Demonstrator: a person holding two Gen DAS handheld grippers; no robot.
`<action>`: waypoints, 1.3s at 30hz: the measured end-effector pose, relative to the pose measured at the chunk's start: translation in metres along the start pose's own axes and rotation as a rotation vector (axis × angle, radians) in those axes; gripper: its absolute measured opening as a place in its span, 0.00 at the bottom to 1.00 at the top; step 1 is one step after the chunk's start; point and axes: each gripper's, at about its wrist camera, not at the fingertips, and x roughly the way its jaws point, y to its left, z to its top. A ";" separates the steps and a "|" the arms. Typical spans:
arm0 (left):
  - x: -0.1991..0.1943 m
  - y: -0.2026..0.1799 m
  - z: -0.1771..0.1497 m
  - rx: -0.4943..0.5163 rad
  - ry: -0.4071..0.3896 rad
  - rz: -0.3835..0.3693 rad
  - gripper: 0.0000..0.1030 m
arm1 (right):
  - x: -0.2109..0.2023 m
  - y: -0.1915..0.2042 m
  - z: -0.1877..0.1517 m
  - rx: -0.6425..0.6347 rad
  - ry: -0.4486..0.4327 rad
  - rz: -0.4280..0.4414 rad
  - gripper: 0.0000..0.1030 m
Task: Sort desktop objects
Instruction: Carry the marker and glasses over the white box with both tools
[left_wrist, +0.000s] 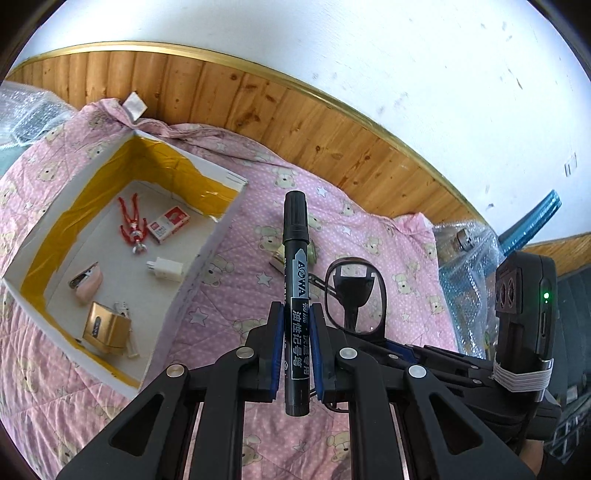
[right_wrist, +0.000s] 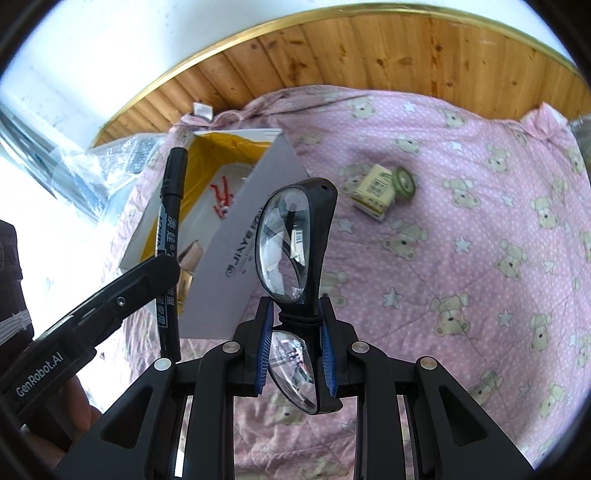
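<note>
My left gripper (left_wrist: 296, 314) is shut on a black marker pen (left_wrist: 295, 236), held upright above the pink quilt. My right gripper (right_wrist: 296, 317) is shut on a pair of black-framed glasses (right_wrist: 286, 240), gripped at the bridge with one lens up. The glasses (left_wrist: 356, 295) also show just right of the marker in the left wrist view. The marker (right_wrist: 171, 206) and the left gripper's finger appear at the left of the right wrist view. A white box (left_wrist: 207, 258) with yellow tape inside lies to the left.
The box holds a red figure (left_wrist: 131, 225), a small red-and-white carton (left_wrist: 168, 223), a white plug (left_wrist: 164, 267), a pink stapler (left_wrist: 86, 282) and a gold box (left_wrist: 107, 326). A small yellow-green carton (right_wrist: 376, 192) and a tape roll (right_wrist: 404, 182) lie on the quilt (right_wrist: 461, 240). Bubble wrap (left_wrist: 465, 266) lies at the right.
</note>
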 end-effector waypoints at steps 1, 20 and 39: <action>-0.002 0.003 0.000 -0.005 -0.004 0.001 0.14 | 0.000 0.004 0.000 -0.006 0.000 0.000 0.24; -0.043 0.056 0.008 -0.121 -0.092 0.032 0.14 | 0.007 0.076 0.025 -0.145 0.005 0.029 0.24; -0.048 0.102 0.030 -0.204 -0.127 0.083 0.14 | 0.025 0.124 0.064 -0.208 0.018 0.076 0.24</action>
